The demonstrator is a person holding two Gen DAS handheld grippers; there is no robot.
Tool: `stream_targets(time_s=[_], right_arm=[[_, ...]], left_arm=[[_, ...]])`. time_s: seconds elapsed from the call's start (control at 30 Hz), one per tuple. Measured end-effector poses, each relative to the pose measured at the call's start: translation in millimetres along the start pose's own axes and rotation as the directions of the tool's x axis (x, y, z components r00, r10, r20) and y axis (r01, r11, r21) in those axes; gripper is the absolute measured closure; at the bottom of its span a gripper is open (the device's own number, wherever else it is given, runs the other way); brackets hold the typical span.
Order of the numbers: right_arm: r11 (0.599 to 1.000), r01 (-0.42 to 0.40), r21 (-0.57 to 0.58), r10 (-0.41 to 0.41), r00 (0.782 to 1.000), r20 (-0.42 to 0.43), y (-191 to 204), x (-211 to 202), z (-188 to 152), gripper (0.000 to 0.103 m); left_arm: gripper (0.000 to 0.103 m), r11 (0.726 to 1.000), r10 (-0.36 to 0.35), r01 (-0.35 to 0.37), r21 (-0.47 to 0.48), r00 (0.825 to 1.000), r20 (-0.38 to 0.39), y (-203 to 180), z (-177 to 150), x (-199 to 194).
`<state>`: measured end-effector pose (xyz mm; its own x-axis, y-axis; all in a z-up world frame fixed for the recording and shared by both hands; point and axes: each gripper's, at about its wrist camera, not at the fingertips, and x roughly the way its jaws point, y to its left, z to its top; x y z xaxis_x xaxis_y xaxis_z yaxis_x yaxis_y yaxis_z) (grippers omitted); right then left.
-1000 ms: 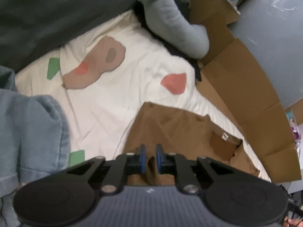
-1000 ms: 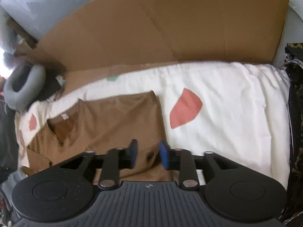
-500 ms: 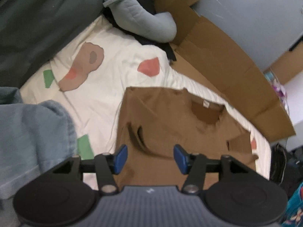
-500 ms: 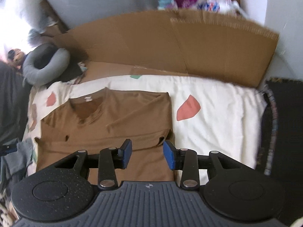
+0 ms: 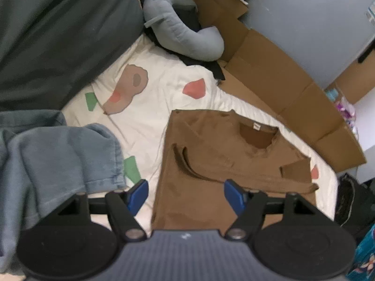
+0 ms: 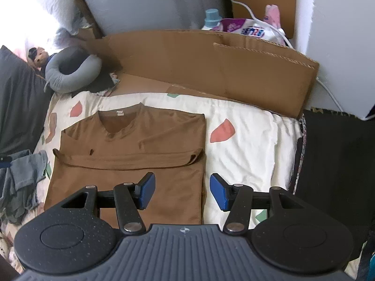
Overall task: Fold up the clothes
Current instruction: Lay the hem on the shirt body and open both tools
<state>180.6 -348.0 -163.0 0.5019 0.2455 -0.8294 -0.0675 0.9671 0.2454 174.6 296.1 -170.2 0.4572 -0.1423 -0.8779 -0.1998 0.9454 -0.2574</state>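
A brown T-shirt (image 5: 211,154) (image 6: 131,149) lies flat on a cream bedsheet (image 5: 152,107) (image 6: 248,149) with coloured patches. Its sleeves are folded in across the chest and its neck points toward the cardboard. My left gripper (image 5: 186,197) hangs above the shirt's lower part, jaws opening, nothing between the blue pads. My right gripper (image 6: 181,193) hovers over the shirt's right edge, jaws opening too, holding nothing. Neither gripper touches the cloth.
A heap of blue-grey clothes (image 5: 54,161) (image 6: 21,182) lies left of the shirt. A grey neck pillow (image 5: 180,30) (image 6: 70,75) and a dark blanket (image 5: 58,30) sit at the head. Flat cardboard (image 6: 211,70) lines the far side, with a detergent bottle (image 6: 212,20) behind.
Both grippers let go of the brown shirt and rose away from it, their jaws spreading from nearly shut to wide. The whole folded shirt has come into view.
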Motion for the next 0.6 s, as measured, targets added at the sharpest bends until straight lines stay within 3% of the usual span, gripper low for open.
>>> stream_targets(time_s=[0.27, 0.6], right_arm=[[0.999, 0.031, 0.028, -0.031, 1.000, 0.004, -17.7, 21.4, -16.1, 0.044], [0.999, 0.045, 0.019, -0.045, 0.999, -0.007, -37.1, 69.3, -34.1, 0.043]], left_arm=[[0.029, 0.998, 0.021, -0.020, 0.054, 1.000, -0.008, -17.5, 10.2, 8.2], [0.029, 0.992, -0.043, 0.047, 0.118, 0.998, -0.038, -26.8, 15.5, 65.2]])
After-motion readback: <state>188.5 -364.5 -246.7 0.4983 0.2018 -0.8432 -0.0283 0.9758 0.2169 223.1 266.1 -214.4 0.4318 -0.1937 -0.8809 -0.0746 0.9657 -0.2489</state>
